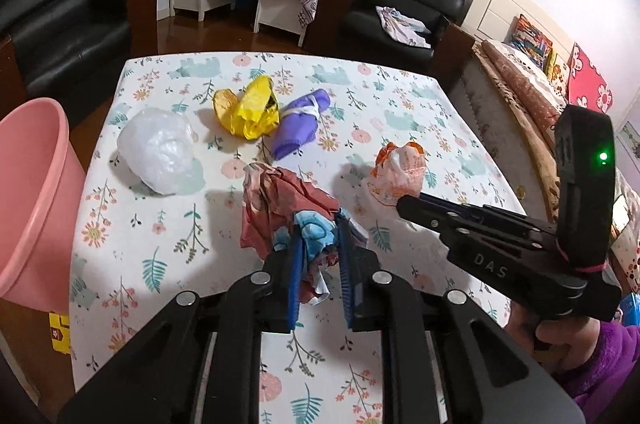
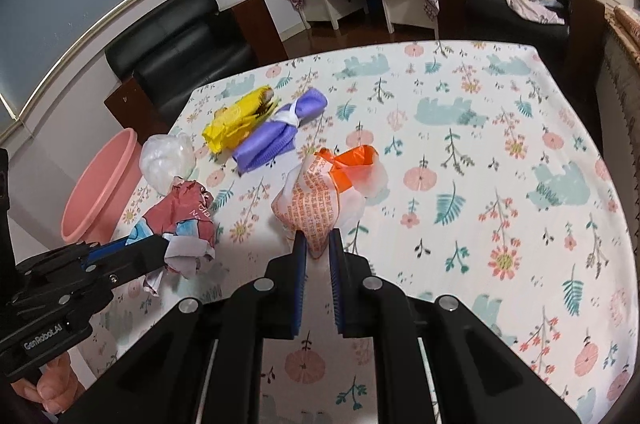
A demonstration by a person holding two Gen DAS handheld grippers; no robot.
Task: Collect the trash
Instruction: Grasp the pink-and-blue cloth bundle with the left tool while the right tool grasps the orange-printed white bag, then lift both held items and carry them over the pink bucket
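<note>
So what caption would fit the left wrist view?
Left gripper pinching crumpled red paper on a floral table, pink bin alongside.

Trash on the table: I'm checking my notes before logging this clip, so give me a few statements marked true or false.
1. The left gripper is shut on the crumpled red paper. True.
2. The right gripper is open and empty. False: it pinches the orange-and-white bag.
3. The pink bin stands on the table. False: it stands beside the table, below its edge.
4. The purple bag lies next to the yellow bag. True.
</note>
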